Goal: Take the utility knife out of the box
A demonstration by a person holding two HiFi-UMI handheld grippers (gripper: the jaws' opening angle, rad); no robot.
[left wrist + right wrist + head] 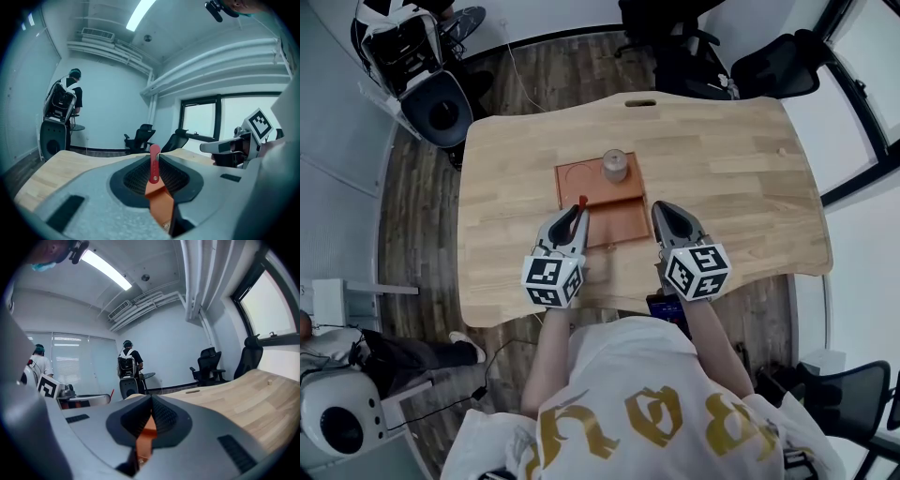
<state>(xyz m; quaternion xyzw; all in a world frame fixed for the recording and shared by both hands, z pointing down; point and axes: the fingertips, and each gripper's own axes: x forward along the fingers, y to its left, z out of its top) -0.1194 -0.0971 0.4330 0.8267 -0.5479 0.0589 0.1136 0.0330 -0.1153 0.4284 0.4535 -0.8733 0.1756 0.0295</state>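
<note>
While left gripper [579, 215] jaws pinch utility knife [153, 165] over box [574, 180] | right gripper [662, 210] jaws pressed together

A pale wooden worktop [722, 187] has a slot [640, 102] cut near its far edge. Near the worktop's centre stands a small round thing [615, 166], perhaps a jar, though it is too small to tell. Past the worktop's far edge stand black office chairs [776, 64]. Off its far left corner is a white-and-black wheeled machine [431, 84]. Beyond the worktop a person [127, 363] stands, back turned. A dark plank floor [422, 225] surrounds the worktop, and a strip light [140, 14] runs across the ceiling above it.
</note>
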